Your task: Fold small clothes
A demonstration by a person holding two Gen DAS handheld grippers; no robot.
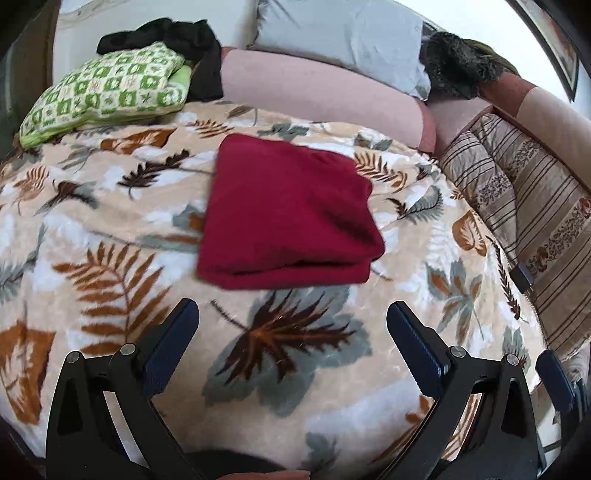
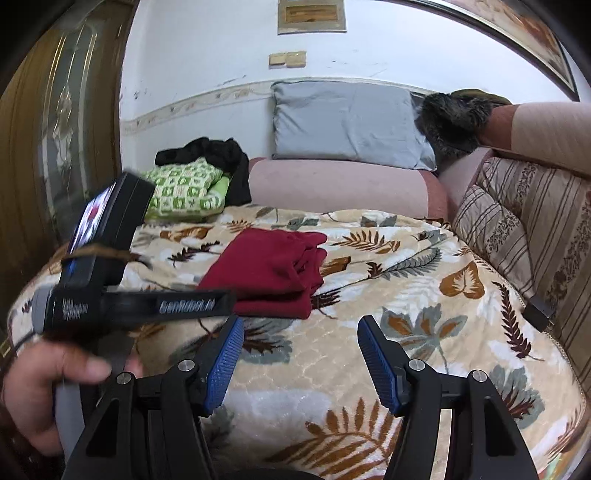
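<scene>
A dark red garment lies folded into a rough rectangle on the leaf-patterned blanket. It also shows in the right wrist view, with bunched folds on its right side. My left gripper is open and empty, hovering just in front of the garment's near edge. My right gripper is open and empty, a little nearer than the garment. The left gripper's body and the hand holding it show at the left of the right wrist view.
A green patterned cushion with black clothes on it lies at the far left. A grey pillow and pink bolster line the back. Striped sofa cushions run along the right. A wooden door stands at the left.
</scene>
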